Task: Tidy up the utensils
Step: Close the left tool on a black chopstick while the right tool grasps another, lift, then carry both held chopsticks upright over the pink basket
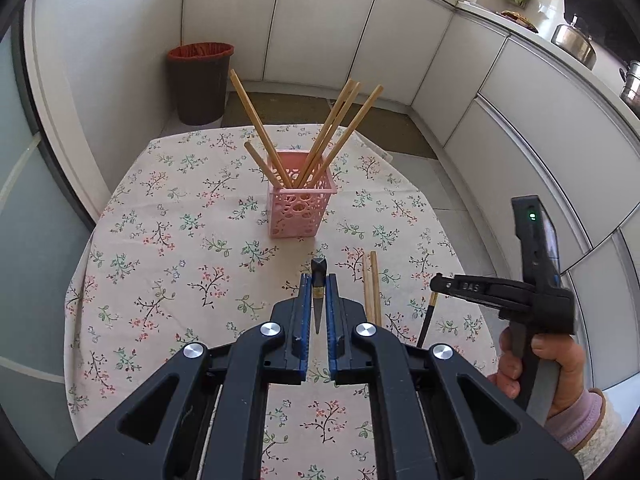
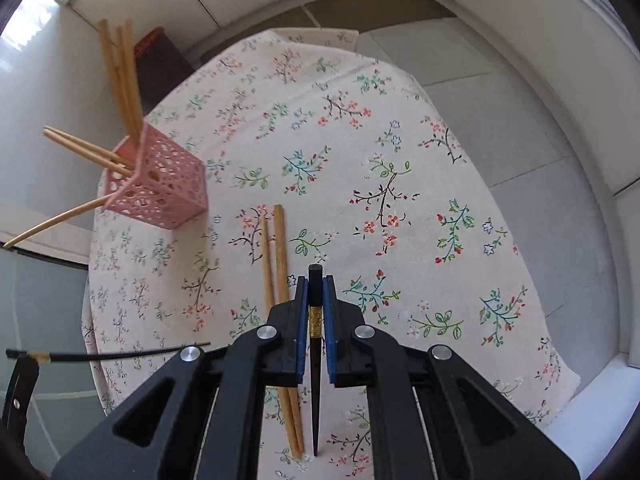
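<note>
- left gripper (image 1: 319,292) jaws are clenched on a black chopstick (image 1: 319,300) gripped near one end, so it could swing or slip
- right gripper (image 2: 315,308) jaws clamp the other black chopstick (image 2: 315,360), just beside two wooden chopsticks (image 2: 280,264) lying on the bench (image 2: 400,160); might nudge them
- beyond those, the light pink basket (image 2: 160,184) could tip from a poke

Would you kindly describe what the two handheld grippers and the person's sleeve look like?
Both grippers are matte black plastic with angular linkage arms, round silver pivot bolts and blue pads lining the jaws, seen on the left gripper and the right gripper. From the left wrist view, the right one has a pistol-style handle, embossed lettering on its side and a small green light. The sleeve is pale lilac with a ribbed cuff.
</note>
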`<state>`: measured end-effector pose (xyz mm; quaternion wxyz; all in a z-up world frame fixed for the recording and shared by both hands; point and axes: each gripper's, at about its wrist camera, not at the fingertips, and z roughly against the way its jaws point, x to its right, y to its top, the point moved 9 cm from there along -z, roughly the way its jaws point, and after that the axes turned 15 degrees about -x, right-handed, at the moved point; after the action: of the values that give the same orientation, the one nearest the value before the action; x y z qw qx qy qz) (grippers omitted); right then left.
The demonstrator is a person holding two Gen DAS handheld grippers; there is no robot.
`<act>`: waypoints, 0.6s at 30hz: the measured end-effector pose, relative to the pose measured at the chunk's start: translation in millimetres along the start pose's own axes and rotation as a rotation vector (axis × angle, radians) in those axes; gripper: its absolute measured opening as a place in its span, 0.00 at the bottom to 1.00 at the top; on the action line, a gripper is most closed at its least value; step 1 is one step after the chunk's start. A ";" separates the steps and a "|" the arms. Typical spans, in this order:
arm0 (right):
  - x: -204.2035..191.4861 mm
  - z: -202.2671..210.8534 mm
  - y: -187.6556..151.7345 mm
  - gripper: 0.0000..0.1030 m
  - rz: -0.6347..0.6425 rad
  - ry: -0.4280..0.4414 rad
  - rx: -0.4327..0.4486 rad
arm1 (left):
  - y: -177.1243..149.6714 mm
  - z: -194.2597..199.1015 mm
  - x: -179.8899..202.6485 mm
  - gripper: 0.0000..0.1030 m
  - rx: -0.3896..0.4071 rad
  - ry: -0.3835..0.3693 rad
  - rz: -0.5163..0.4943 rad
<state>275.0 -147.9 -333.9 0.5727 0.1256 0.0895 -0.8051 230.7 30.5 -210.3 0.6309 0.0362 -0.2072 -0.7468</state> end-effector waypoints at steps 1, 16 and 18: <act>-1.8 11.2 0.0 0.07 0.018 -0.004 0.028 | 0.0 1.7 0.7 0.06 0.004 -0.001 -0.001; -19.1 121.7 -38.3 0.07 0.134 0.078 0.280 | 11.2 42.4 11.2 0.06 0.101 -0.020 0.013; -22.4 133.5 -35.5 0.07 0.140 0.092 0.307 | 19.8 51.5 14.2 0.06 0.126 -0.021 0.011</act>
<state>235.2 -154.5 -199.9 0.5969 0.2541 -0.0175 -0.7609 229.9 28.2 -153.3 0.6292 0.0670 -0.2605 -0.7292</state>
